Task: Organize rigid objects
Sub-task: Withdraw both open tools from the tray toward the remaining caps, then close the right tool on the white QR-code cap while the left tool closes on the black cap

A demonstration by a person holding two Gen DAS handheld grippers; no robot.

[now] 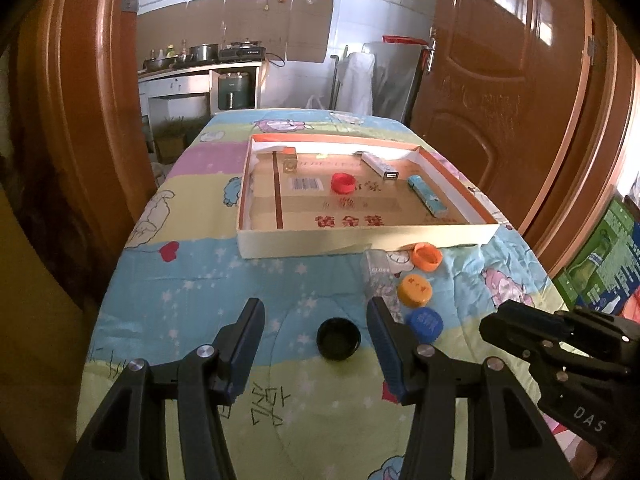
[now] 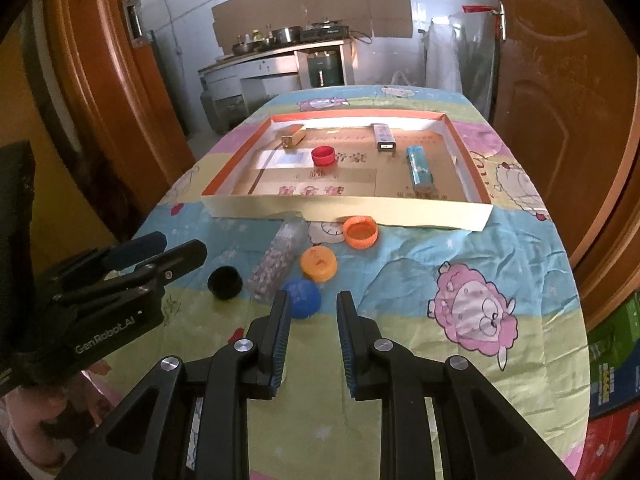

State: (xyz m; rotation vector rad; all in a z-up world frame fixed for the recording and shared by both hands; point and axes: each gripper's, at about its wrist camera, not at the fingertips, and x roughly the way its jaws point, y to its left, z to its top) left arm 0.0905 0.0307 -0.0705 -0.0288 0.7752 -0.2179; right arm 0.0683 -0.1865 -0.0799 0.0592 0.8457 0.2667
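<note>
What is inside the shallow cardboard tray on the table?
Inside the shallow cardboard tray: a red cap, a turquoise box, a white box, a small gold box. Nothing appears hidden.

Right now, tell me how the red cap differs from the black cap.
The red cap lies inside the cardboard tray; the black cap lies outside it on the patterned cloth. The black cap sits between the open fingers of the left gripper, untouched; the red cap has no gripper near it. One is bright red, the other black. Both are round bottle caps lying open side up.
</note>
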